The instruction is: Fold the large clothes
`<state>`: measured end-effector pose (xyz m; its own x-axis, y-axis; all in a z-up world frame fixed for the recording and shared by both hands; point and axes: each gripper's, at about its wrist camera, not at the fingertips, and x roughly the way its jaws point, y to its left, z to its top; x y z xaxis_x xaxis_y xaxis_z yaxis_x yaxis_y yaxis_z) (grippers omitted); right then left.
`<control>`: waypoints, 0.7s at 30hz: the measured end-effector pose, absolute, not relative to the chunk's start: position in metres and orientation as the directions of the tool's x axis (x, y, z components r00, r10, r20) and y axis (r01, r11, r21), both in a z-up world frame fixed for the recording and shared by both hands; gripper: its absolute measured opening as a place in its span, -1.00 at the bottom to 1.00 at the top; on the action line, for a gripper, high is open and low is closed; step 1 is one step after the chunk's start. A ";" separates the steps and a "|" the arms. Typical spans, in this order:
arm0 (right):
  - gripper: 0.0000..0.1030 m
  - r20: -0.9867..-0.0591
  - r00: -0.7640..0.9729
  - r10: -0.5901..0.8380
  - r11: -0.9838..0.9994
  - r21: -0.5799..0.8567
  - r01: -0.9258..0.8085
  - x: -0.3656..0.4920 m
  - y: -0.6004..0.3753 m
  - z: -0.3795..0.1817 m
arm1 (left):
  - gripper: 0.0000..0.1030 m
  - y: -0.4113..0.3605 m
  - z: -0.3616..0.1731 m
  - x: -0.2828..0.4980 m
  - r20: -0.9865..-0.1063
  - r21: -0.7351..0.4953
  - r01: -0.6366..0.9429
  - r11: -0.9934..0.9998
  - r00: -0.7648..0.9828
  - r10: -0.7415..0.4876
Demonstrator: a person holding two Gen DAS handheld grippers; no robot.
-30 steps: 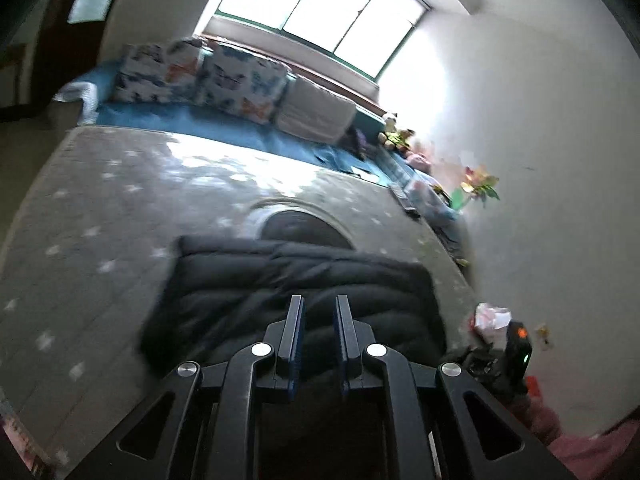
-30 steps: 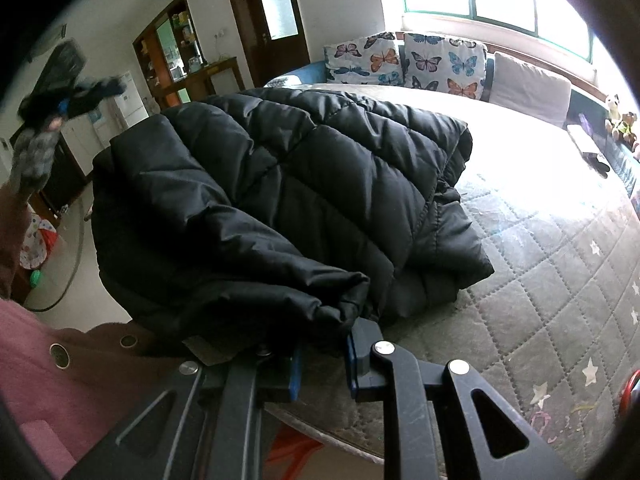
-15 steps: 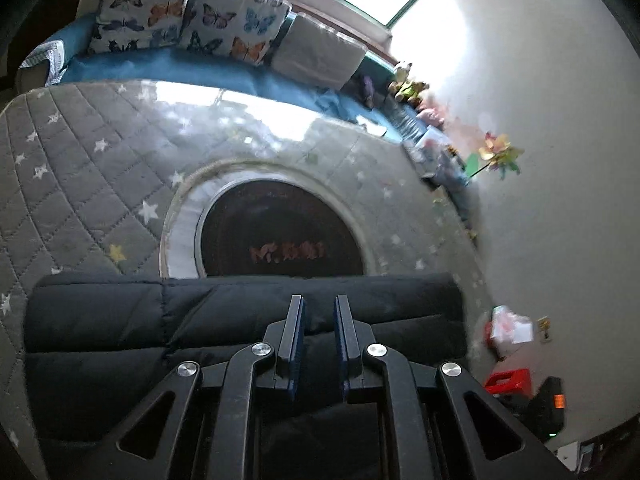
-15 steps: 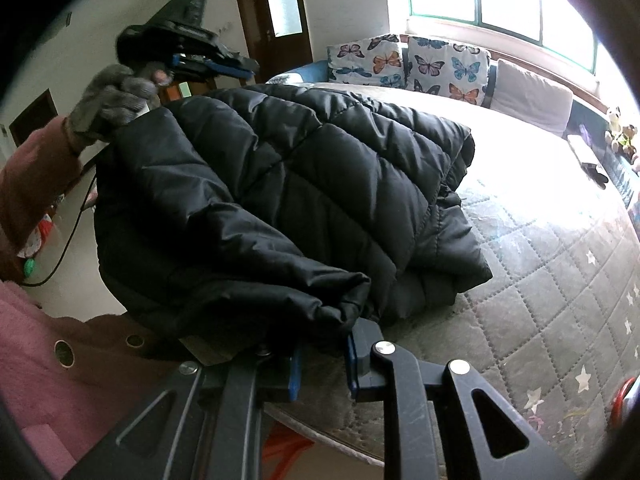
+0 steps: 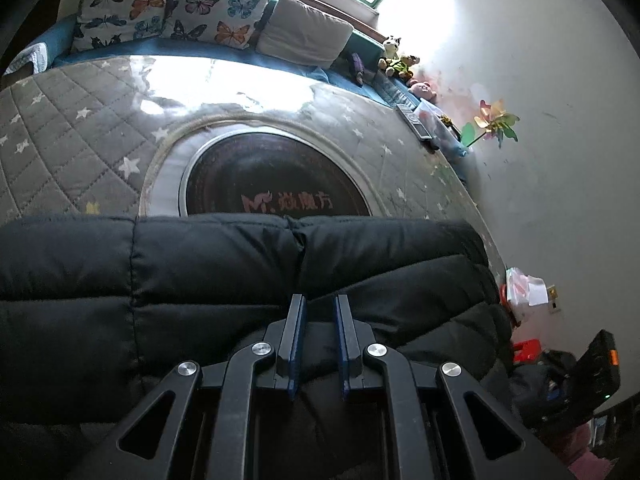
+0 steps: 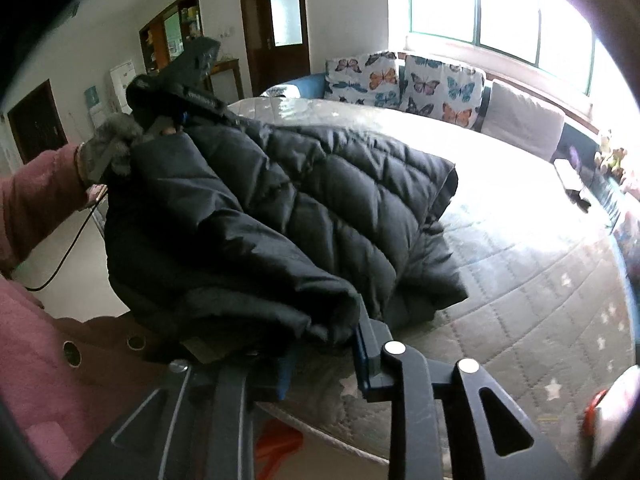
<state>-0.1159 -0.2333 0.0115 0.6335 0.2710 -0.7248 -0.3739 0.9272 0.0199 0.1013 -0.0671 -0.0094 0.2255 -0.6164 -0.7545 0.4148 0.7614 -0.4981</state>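
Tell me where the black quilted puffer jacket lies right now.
The black quilted puffer jacket lies folded on the near edge of the grey star-quilted mattress, in front of its dark round emblem in the left wrist view.

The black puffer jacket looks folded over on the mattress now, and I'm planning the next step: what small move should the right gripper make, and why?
Probably draw the right gripper back, clear of the black puffer jacket. Its jaws are opening with a bunched edge of the jacket between them, and the folded bulk already rests on the quilted mattress. The left gripper is shut on the other end, so that end should stay in place.

Pink sleeve, grey glove
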 end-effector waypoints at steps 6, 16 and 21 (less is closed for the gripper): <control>-0.17 -0.731 0.658 0.180 0.928 -0.094 -0.359 -0.132 -0.228 0.024 | -0.69 -0.065 -0.016 0.095 -0.756 -0.501 0.419 0.757 0.213 -0.619; -0.15 -0.707 0.689 0.160 0.952 -0.074 -0.297 -0.149 -0.238 0.053 | -0.67 -0.067 -0.015 0.078 -0.767 -0.443 0.462 0.768 0.249 -0.592; -0.02 -0.663 0.727 0.179 0.957 -0.053 -0.284 -0.138 -0.232 0.073 | -0.66 -0.064 -0.015 0.072 -0.757 -0.449 0.470 0.760 0.251 -0.603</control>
